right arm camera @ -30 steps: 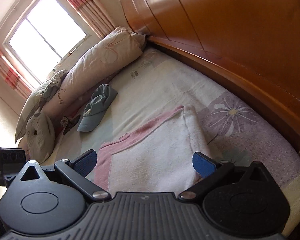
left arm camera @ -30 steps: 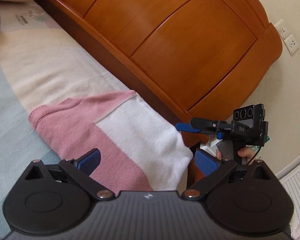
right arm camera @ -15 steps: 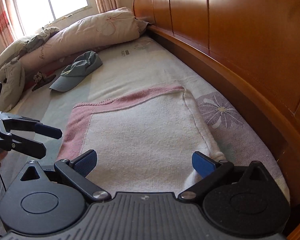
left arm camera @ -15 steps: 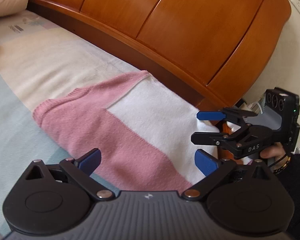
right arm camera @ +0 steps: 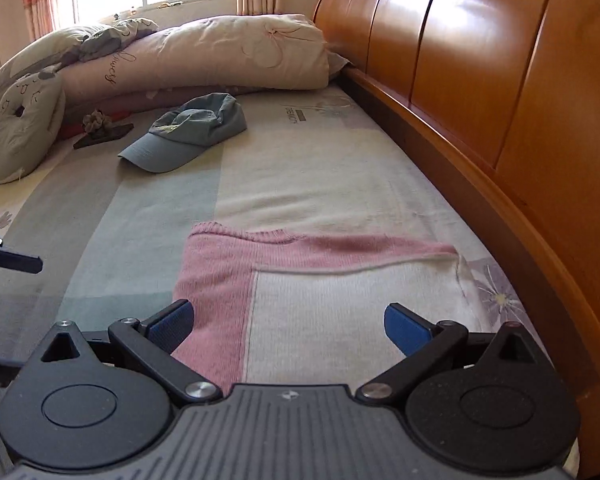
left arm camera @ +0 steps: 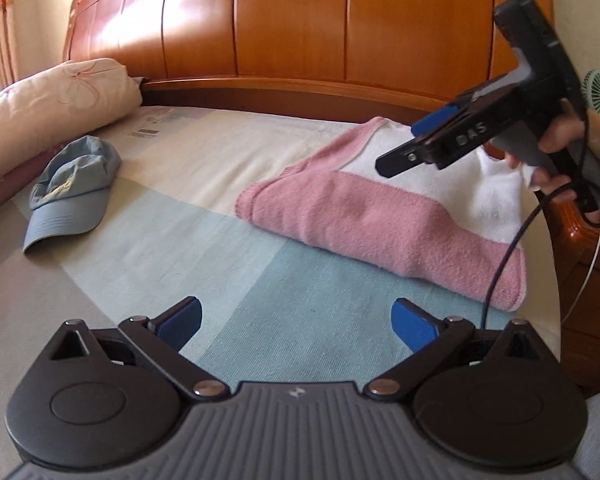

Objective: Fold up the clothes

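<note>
1. the left gripper (left arm camera: 296, 320) is seen with its blue pads spread wide and nothing held between them; only the bedsheet (left arm camera: 228, 248) lies below the gap.
2. the folded pink-and-white sweater (left arm camera: 380, 216) is laid flat on the sheet, ahead of the left gripper and to its right, apart from its fingertips.
3. the right gripper (right arm camera: 290, 322) is likewise parted and empty; the sweater (right arm camera: 320, 292) is spread directly beneath and ahead of its fingers, and contact cannot be judged from this view.
4. in the left wrist view the right gripper (left arm camera: 416, 144) is shown from the side, held by a hand (left arm camera: 556, 152) over the white part of the sweater.
5. a blue cap (right arm camera: 192, 132) is placed farther ahead of the right gripper, to its left, well apart from the sweater.
6. a rolled quilt (right arm camera: 204, 60) is seen beyond the cap.
7. a wooden headboard (right arm camera: 480, 80) is set along the right of the right gripper.
</note>
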A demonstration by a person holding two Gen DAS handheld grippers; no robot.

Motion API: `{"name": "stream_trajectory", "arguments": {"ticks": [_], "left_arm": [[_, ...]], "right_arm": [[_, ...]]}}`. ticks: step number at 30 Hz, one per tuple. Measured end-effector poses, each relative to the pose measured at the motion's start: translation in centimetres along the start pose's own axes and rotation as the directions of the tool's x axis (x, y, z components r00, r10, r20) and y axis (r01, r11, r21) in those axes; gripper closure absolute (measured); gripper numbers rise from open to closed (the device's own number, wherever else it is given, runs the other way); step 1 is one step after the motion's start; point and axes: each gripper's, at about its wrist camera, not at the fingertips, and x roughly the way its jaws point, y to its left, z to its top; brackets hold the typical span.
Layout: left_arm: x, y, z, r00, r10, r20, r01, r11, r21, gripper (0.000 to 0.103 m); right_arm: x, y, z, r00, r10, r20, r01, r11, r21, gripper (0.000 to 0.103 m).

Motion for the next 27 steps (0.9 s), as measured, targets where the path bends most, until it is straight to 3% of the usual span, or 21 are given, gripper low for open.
{"name": "stream_trajectory", "arguments": {"ticks": [4, 8, 12, 15, 18, 21, 27], "left_arm": [[-0.7, 1.4, -1.2, 1.0, 0.001, -0.007, -0.002, 0.998, -0.063, 0.002], [-0.6, 2.8, -1.7, 1.0, 0.002, 0.012, -0.001, 0.996, -0.093, 0.002], [0.3, 3.7, -1.9, 1.0, 0.013, 0.02, -0.01, 0.989, -0.151, 0.002], [0.4, 4.2, -1.9, 1.0, 0.015, 0.023, -0.01, 0.983, -0.182, 0.002], [0.1, 4.6, -1.9, 0.998, 0.038, 0.043, -0.029, 0.981, -0.19, 0.002], [-0.5, 5.1, -2.0, 0.996, 0.077, 0.054, -0.064, 0.975, -0.211, 0.002], [-2.4, 4.8, -2.3, 0.996, 0.063, 0.056, -0.05, 0.978, -0.205, 0.002]], "right_arm": [[5.7, 0.0, -0.8, 0.997, -0.017, -0.071, 0.022, 0.998, 0.063, 0.0], [4.7, -0.6, 0.1, 1.0, -0.013, -0.028, 0.015, 0.995, 0.101, 0.0], [6.2, -2.3, 1.8, 0.991, -0.13, -0.034, 0.132, 0.986, 0.104, 0.0], [8.3, -3.1, 2.4, 0.987, -0.139, -0.077, 0.146, 0.983, 0.107, 0.0], [7.6, -1.8, 2.9, 0.985, -0.152, -0.085, 0.158, 0.984, 0.08, 0.0], [4.0, -0.5, 2.1, 0.996, -0.086, -0.032, 0.089, 0.992, 0.087, 0.0], [-1.6, 2.9, -3.9, 0.997, -0.062, -0.05, 0.069, 0.987, 0.142, 0.0]]}}
